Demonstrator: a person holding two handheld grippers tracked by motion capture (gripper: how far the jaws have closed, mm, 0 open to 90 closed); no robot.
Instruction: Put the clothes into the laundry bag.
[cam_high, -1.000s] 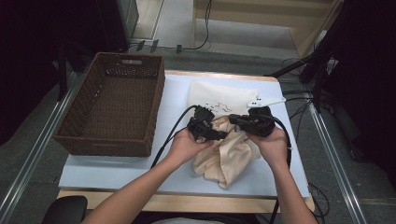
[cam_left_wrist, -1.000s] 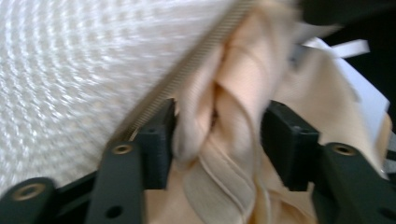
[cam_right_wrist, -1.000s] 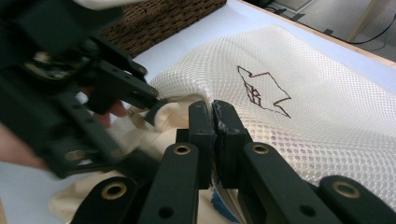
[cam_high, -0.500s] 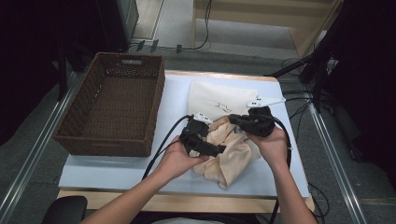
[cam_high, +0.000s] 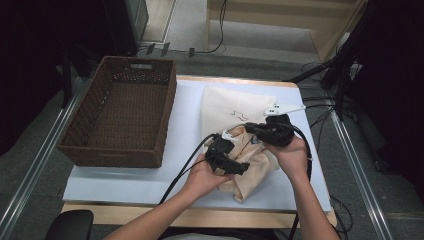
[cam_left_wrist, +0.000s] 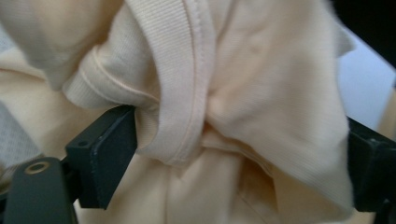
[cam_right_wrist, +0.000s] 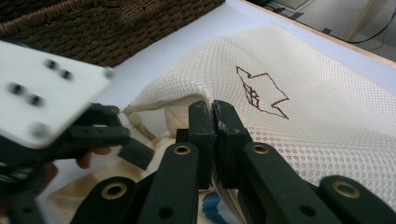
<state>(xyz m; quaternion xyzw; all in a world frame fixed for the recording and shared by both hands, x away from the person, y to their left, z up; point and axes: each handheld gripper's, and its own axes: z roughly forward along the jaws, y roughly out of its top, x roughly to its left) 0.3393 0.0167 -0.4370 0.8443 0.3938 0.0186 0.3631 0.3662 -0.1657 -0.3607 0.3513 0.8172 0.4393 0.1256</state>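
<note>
Stuffing looks half done: the right gripper (cam_right_wrist: 212, 116) pinches the mesh bag (cam_high: 240, 105) rim on the table (cam_high: 185, 110), while the left gripper (cam_left_wrist: 243, 154), jaws just widened, straddles the garment (cam_left_wrist: 243, 84) unclamped at the bag's mouth.

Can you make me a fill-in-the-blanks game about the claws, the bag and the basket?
1. The right claw is pinching the edge of the white ____ bag.
2. The left claw has its jaws open around a cream-coloured ____.
3. The brown wicker basket has ____ inside it.
4. In the high view, the basket stands to the ____ of the mesh bag.

Missing words: mesh; garment; nothing; left
</note>
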